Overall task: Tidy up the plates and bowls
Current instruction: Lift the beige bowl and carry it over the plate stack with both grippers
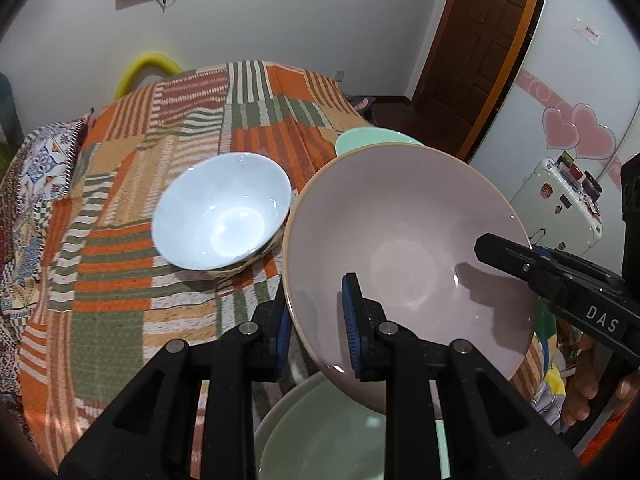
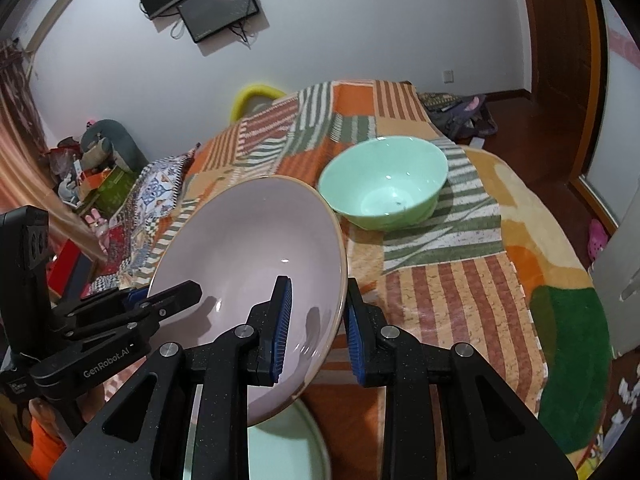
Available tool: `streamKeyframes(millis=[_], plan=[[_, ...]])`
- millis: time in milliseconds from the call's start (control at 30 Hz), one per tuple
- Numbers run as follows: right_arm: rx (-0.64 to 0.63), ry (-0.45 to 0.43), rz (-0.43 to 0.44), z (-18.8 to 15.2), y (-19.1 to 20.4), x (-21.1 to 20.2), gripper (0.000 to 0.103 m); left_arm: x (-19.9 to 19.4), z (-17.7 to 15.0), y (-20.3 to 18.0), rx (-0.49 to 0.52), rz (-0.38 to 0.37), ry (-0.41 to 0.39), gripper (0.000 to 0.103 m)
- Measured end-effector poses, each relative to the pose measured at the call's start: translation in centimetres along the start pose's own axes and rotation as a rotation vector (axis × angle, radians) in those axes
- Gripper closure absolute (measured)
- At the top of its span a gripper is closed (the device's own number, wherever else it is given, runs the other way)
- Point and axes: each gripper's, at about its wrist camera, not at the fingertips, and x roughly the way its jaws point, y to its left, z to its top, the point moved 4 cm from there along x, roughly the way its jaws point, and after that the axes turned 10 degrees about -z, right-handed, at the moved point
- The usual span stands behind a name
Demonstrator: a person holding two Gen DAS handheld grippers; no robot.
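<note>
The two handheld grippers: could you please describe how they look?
Both the left gripper and right gripper are matte black plastic linkages with silver pivot pins and ribbed blue pads on the jaws. White lettering reads "DAS" on the right one, "GenRobot.AI" on the left.

You are holding a glossy, smooth pale-pink glazed ceramic bowl [image 1: 408, 248] between ribbed blue rubber pads [image 1: 351, 320]; beneath lies rough, matt orange-striped woven cloth [image 1: 132, 248].

Bowls [image 1: 222, 212] on patchwork-covered bed [image 1: 120, 216]
</note>
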Motion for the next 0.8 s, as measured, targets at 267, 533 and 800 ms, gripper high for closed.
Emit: streamKeyframes(millis=[267, 533, 800], plan=[[-0.053, -0.03, 0.019, -0.3, 2.5, -2.0, 0.08, -4.2, -1.1, 0.1, -0.013, 0.021, -0.046, 0.08], [-0.099, -0.047, 0.052, -1.2, 5.2, -3.4, 0.079, -8.5, -3.0, 1.0, -0.037, 0.05, -0.085, 0.08], [-0.149, -0.052, 0.089, -2.4, 8.3, -4.1, 0.079, -12.3, -5.3, 2.3, -0.067, 0.096, -0.117, 0.08]])
